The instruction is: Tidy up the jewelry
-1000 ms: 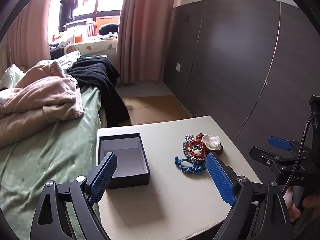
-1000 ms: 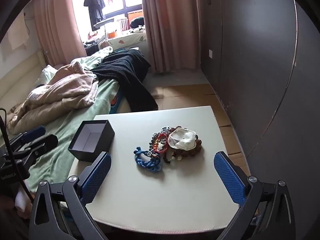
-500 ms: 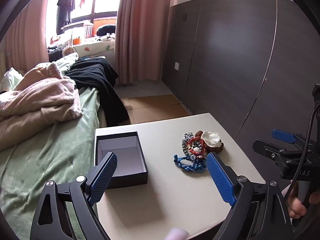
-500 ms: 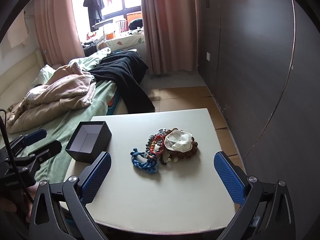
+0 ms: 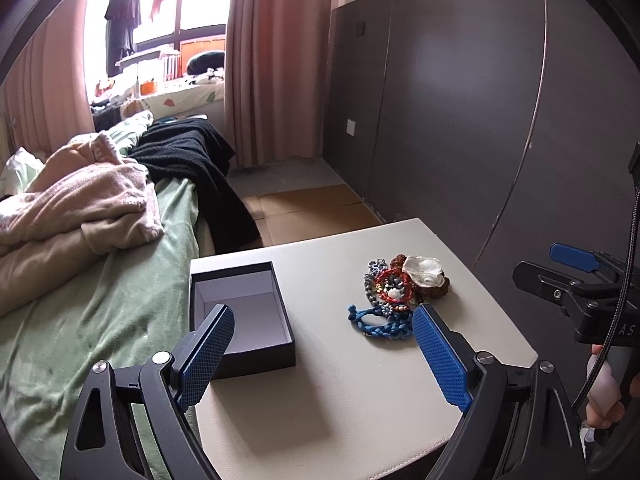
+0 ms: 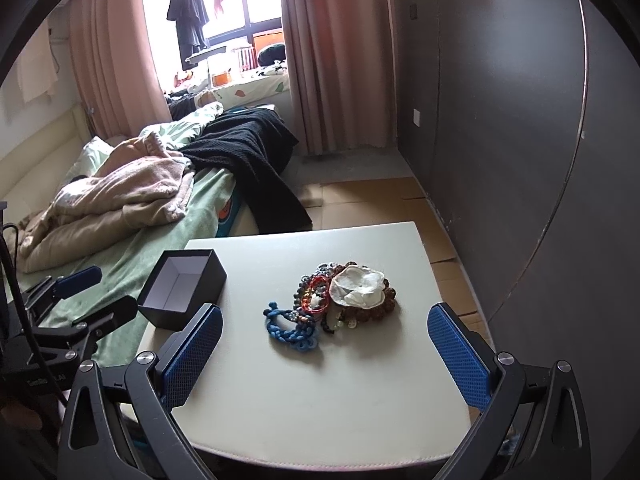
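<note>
Left wrist view: left gripper [image 5: 322, 350] spread wide, holding nothing, above near part of white table [image 5: 320, 420]. Right gripper [image 6: 324, 354] likewise spread, empty. Open black box [image 5: 240, 316] at table's left; jewelry pile [image 5: 396, 294] at right, well apart from box, blue braided bracelet [image 6: 292, 330] nearest.

open box [image 5: 240, 316], jewelry pile [image 5: 396, 292] (tangled), table [image 5: 332, 412]
</note>
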`<state>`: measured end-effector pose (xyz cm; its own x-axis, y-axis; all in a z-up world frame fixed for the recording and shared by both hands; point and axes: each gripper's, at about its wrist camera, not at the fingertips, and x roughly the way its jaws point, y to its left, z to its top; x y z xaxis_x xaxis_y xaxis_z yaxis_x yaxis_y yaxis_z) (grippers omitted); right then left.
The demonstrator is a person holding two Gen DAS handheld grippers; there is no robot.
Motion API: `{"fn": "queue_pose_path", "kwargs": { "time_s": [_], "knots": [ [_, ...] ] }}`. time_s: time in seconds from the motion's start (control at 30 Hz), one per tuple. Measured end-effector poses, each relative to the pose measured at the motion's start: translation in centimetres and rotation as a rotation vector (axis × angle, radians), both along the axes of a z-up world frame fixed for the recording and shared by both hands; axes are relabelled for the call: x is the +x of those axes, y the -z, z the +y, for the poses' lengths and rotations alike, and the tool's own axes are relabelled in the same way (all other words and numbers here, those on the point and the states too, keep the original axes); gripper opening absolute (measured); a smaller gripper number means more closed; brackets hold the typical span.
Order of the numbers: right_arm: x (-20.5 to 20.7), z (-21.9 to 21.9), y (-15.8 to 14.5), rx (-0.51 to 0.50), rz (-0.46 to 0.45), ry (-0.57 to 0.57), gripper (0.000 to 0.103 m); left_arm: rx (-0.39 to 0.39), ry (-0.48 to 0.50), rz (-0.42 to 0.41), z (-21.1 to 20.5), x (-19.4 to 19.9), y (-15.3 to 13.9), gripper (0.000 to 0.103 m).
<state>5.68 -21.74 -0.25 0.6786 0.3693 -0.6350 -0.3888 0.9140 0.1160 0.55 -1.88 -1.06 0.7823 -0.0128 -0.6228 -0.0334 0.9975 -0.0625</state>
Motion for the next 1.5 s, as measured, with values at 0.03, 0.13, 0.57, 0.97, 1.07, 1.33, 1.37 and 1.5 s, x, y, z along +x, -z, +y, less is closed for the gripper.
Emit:
{"fn": "queue_pose_path", "kwargs": {
  "time_s": [0.03,0.13,0.57,0.97,1.07,1.33,1.37,1.5],
  "knots": [
    [0.0,0.0,0.0,0.002,0.001,0.002,0.103,0.01,-0.007,-0.004,0.0,0.0,-0.1,0.091],
    [0.0,-0.2,-0.1,0.004,-0.002,0.003,0.103,0.047,-0.018,-0.026,-0.2,-0.1,-0.3,0.091],
    [-0.1,-0.7,-0.4,-0.004,-0.003,0.019,0.103,0.026,-0.01,-0.02,0.1,0.0,-0.1,0.091],
    [0.0,-0.8,-0.7,-0.012,0.001,0.021,0.103,0.015,-0.007,-0.024,-0.2,-0.2,-0.2,0.091],
    [0.1,-0.8,-0.7,-0.011,0.002,0.022,0.103,0.012,-0.003,-0.025,-0.2,-0.2,-0.2,0.091],
    [0.2,-0.6,-0.6,0.007,0.025,0.0,0.103,0.005,0.002,-0.015,-0.4,0.4,-0.2,0.091],
    [0.3,-0.5,-0.6,0.006,0.025,0.0,0.103,-0.002,0.002,-0.016,-0.5,0.6,-0.2,0.091],
    [0.8,-0.7,-0.6,0.028,0.033,0.008,0.103,-0.042,0.011,-0.003,-0.4,1.5,0.0,0.091]
  ]
}}
